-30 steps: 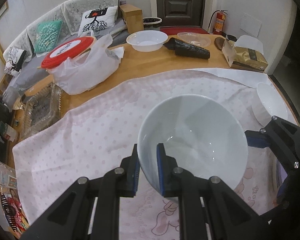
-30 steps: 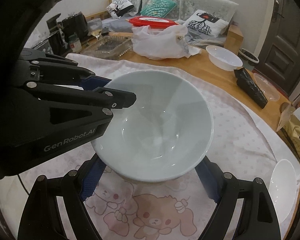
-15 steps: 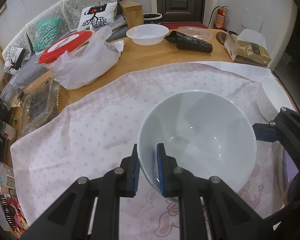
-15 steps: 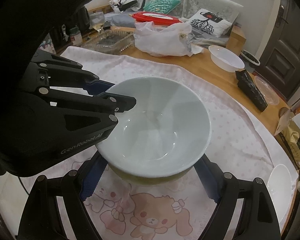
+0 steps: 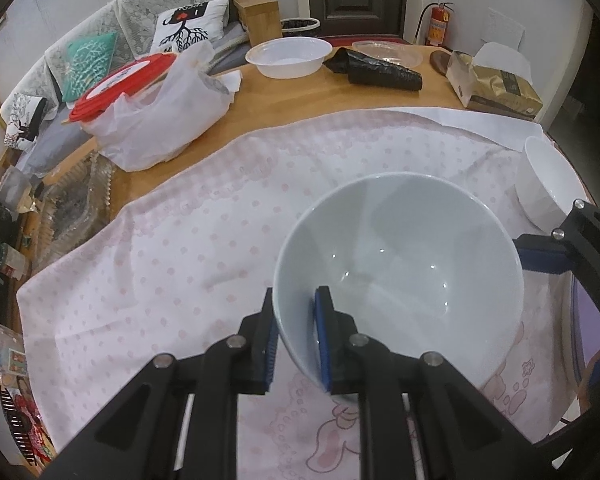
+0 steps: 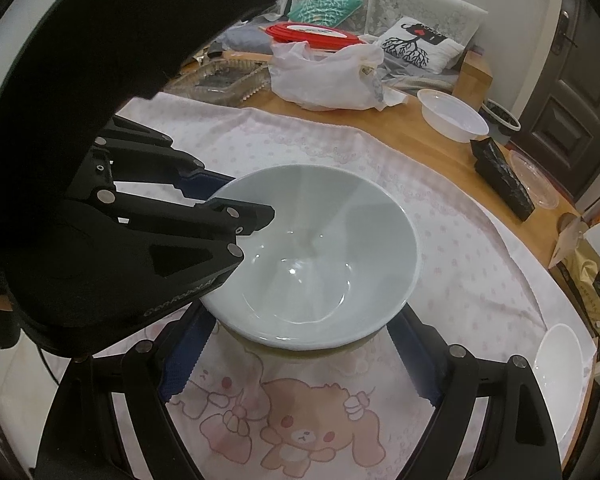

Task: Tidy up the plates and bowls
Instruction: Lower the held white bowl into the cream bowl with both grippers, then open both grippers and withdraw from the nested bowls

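Two grippers: left gripper (image 5: 296,340) clamps pale bowl (image 5: 400,268) rim; right gripper (image 6: 300,356) spread wide, straddling bowl.

Large pale glazed ceramic bowl (image 5: 400,264): glossy, smooth. Pink dotted cloth cover (image 5: 172,248): matt, creased. Round wooden table (image 5: 300,96): smooth, light sheen. White plastic bag (image 5: 160,120): thin, crinkled. Black plastic tool (image 5: 296,336) arms: matt.

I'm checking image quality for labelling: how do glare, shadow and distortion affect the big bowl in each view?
Left wrist: small ceiling-light glints dot the bowl; fisheye bends the table edge. Right wrist: the left gripper blocks the bowl's near-left rim; soft highlights, focus sharp.
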Tool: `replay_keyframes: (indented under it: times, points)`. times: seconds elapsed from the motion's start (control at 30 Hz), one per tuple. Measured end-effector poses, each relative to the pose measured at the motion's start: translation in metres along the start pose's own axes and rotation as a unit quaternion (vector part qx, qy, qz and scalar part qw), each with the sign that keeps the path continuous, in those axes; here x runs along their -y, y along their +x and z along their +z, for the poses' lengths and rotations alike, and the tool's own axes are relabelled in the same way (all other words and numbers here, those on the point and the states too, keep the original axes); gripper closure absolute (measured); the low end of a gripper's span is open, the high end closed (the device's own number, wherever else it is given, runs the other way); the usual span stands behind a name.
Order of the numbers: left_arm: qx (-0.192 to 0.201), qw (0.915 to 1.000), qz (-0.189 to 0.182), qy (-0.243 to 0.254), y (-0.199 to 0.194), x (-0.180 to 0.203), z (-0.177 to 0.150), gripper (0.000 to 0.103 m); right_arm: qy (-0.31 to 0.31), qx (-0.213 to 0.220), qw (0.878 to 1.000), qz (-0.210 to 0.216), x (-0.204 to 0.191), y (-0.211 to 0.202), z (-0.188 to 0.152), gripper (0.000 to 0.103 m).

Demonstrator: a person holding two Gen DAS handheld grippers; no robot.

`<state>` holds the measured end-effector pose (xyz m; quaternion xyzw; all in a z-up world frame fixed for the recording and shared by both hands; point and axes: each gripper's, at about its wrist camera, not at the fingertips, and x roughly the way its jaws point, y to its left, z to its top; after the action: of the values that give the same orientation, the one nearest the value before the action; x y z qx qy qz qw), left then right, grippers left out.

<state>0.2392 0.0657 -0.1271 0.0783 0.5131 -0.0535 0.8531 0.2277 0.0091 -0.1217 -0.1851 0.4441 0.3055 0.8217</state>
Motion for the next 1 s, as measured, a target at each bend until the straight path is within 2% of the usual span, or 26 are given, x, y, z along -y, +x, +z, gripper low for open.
replay_keyframes:
  times: [0.63,0.83,0.9,1.0]
  points:
    - [-0.004,0.9997,0.018,0.016,0.003,0.007,-0.001,0.089,0.006,0.003,1.000,0.012,0.004,-0.002,-0.007,0.019]
    - [0.004,0.9999,0.010,0.003,-0.005,0.004,-0.001,0.085,0.012,0.020,1.000,0.018,0.008,-0.013,-0.013,0.019]
    - [0.013,0.9999,0.010,-0.004,-0.012,0.002,0.001,0.079,0.016,0.024,0.999,0.018,0.013,-0.018,-0.016,0.019]
    - [0.027,0.9995,0.010,-0.011,-0.025,0.001,0.005,0.076,0.025,0.028,0.999,0.013,0.022,-0.027,-0.022,0.019]
